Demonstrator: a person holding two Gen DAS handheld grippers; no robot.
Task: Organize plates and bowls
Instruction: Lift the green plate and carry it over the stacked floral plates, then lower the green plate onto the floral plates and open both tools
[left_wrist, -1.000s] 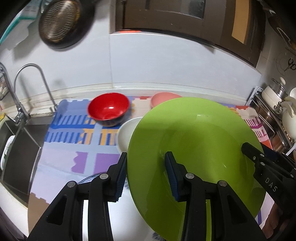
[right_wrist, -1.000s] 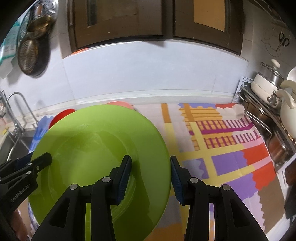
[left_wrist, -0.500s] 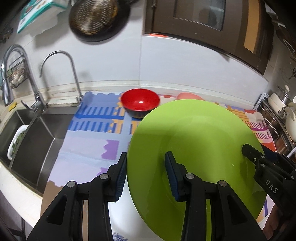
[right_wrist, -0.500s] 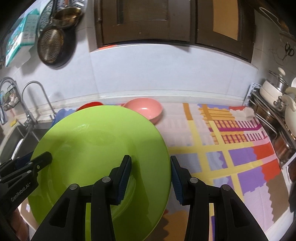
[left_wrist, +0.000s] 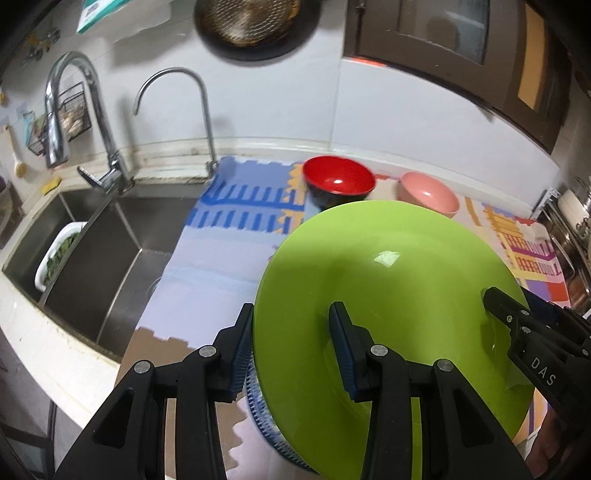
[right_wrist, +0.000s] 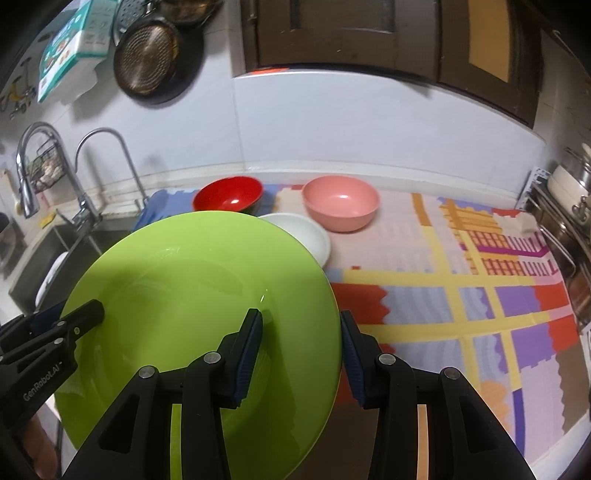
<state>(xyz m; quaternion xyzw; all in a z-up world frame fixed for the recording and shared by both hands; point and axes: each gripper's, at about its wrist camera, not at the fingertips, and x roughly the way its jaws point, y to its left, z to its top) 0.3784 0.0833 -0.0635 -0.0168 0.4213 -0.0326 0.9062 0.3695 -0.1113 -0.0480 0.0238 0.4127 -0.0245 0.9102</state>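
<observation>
Green plate (left_wrist: 391, 291) held off the counter, filling lower right of left wrist view and lower left of right wrist view. Left gripper (left_wrist: 291, 339) clamped on plate's left rim: one blue pad under the edge, other on the plate face. Right gripper (right_wrist: 301, 345) clamped on the opposite rim, same way, one pad on the face and one outside the edge. Each gripper's black finger visible in the other's view, at the far rim.

Under the plate, a blue-ribbed rim (left_wrist: 258, 398) showing at lower centre of left view; cannot tell what it belongs to. Red bowl (right_wrist: 228, 195) and pink bowl (right_wrist: 340, 206) upright on patterned mat (right_wrist: 480, 280), upper centre, near the back wall, apart from each other. White dish (right_wrist: 306, 236) just behind the plate, partly hidden. Sink (left_wrist: 92, 258) at left, two taps behind it. Pan (right_wrist: 147, 59) hanging on wall, upper left.
</observation>
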